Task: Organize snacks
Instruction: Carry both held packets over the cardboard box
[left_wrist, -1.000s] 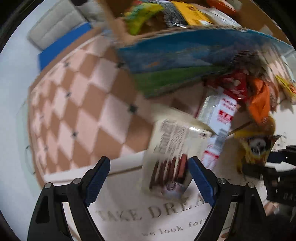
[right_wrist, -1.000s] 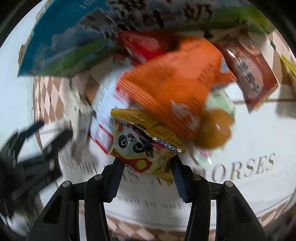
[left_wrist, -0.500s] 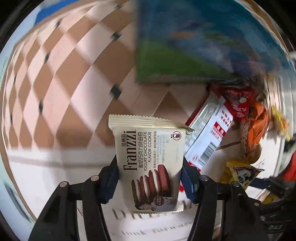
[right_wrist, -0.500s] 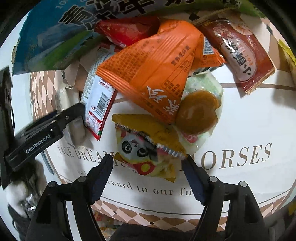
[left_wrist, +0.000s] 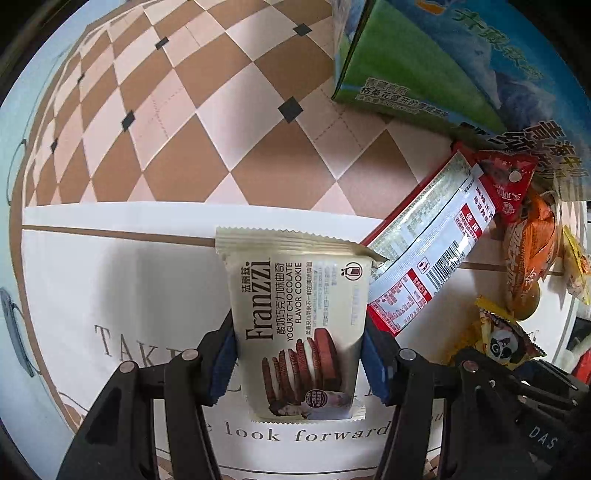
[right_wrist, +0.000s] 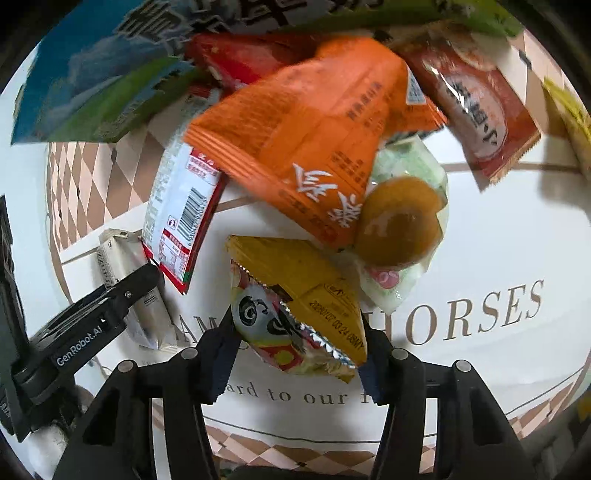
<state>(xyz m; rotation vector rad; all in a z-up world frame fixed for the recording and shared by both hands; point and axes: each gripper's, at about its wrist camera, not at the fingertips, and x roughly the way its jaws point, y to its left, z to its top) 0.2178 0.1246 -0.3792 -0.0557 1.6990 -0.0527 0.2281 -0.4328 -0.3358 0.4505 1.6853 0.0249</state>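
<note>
A cream Franzzi chocolate cookie pack (left_wrist: 299, 314) stands upright between my left gripper's (left_wrist: 299, 343) blue pads, which press on both its sides. It rests on the white lettered cloth (left_wrist: 110, 295). In the right wrist view, the same pack (right_wrist: 114, 258) shows at the left under a black finger of the left gripper (right_wrist: 122, 295). A crumpled yellow panda packet (right_wrist: 295, 295) lies between the jaws of my right gripper (right_wrist: 297, 339). These jaws are closing, and both pads touch the packet's edges. The left wrist view shows this packet (left_wrist: 506, 339) at the far right.
A heap of snacks lies just beyond: an orange bag (right_wrist: 314, 140), a red-and-white barcode packet (left_wrist: 428, 254), a brown-red sachet (right_wrist: 476, 103) and a round brown cake in a green wrapper (right_wrist: 399, 221). A blue-green carton (left_wrist: 424, 62) stands behind. Brown checkered cloth (left_wrist: 184, 129) spreads left.
My left gripper closed on the cookie pack and rolled, so the pack now stands square between its pads. My right gripper opened wide off the panda packet, then closed onto it again.
</note>
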